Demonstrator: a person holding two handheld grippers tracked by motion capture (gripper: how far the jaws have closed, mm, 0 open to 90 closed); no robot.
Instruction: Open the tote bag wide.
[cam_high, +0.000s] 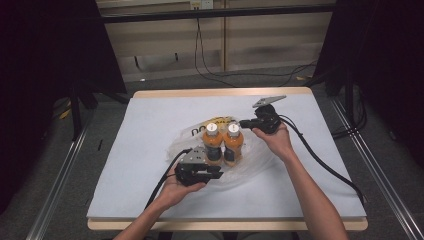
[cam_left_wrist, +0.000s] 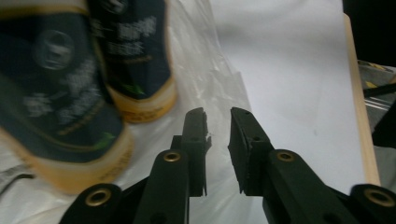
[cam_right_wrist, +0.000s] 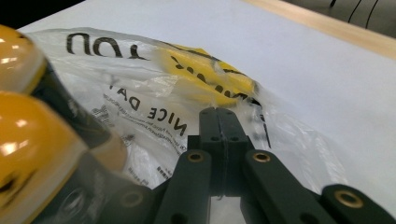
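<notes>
High view first: two orange bottles (cam_high: 222, 142) stand upright side by side, touching, near the middle of the table (cam_high: 150, 150), right on the clear plastic bag (cam_high: 200, 132) that lies crumpled flat around and behind them. By my reading the bagging is barely begun: the bottles sit on the film rather than inside it, and the mouth has yet to be lifted up around them. The left gripper (cam_high: 212, 175) lies just in front of the bottles toward the near edge; the right gripper (cam_high: 246, 122) comes in from the right edge side, at the bag's rim.

Left gripper view: jaws a narrow gap apart with nothing between them, only bag film and white table beyond. The bottles loom at upper left, dark labels, pale orange bases resting on the film.

Right gripper view: jaws pressed together, apparently pinching a fold of the bag, though whether film is truly caught is hard to tell. The bag shows black lettering and a yellow patch; white caps and orange shoulders at left
</notes>
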